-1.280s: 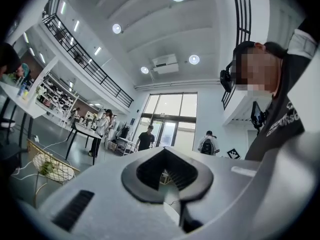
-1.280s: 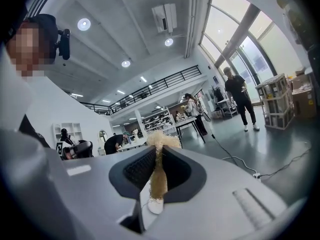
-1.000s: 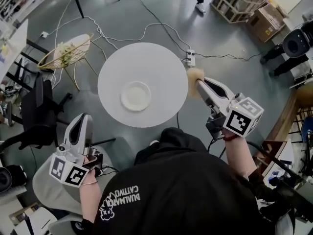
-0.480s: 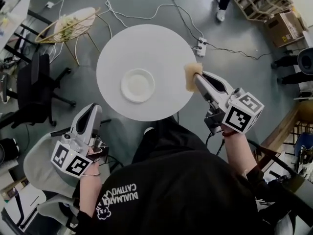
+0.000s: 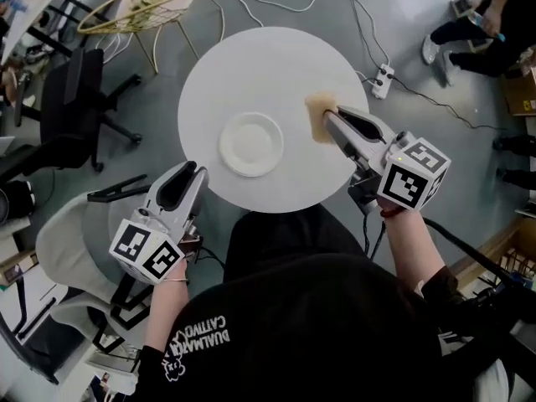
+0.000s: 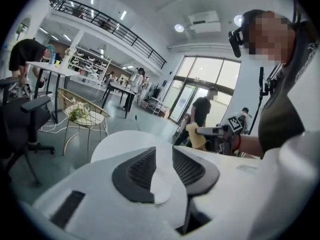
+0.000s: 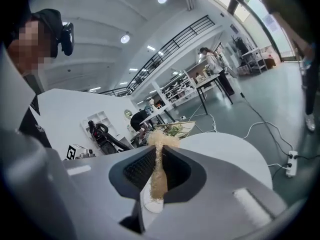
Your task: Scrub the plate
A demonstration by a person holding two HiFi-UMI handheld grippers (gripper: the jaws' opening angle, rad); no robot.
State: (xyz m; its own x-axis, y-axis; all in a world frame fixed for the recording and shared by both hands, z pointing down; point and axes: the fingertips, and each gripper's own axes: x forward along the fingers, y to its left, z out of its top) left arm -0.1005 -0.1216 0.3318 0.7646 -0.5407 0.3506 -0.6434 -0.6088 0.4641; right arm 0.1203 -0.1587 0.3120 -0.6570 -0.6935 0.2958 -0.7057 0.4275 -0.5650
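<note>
Round white table (image 5: 276, 65), seen from above, standing on a grey floor (image 5: 159, 90). One white plate (image 5: 250, 143) lies flat on the tabletop, slightly left of centre and toward the near edge, well inside the rim. On the floor just beyond the table's far right edge lies a white power strip (image 5: 384, 79) with cables (image 5: 276, 7); beyond the far left edge stands a wire chair (image 5: 151, 2).

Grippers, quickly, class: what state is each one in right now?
Left gripper: open, jaws have just been opening, nothing between them.
Right gripper: closed on the tan scrub sponge.
</note>
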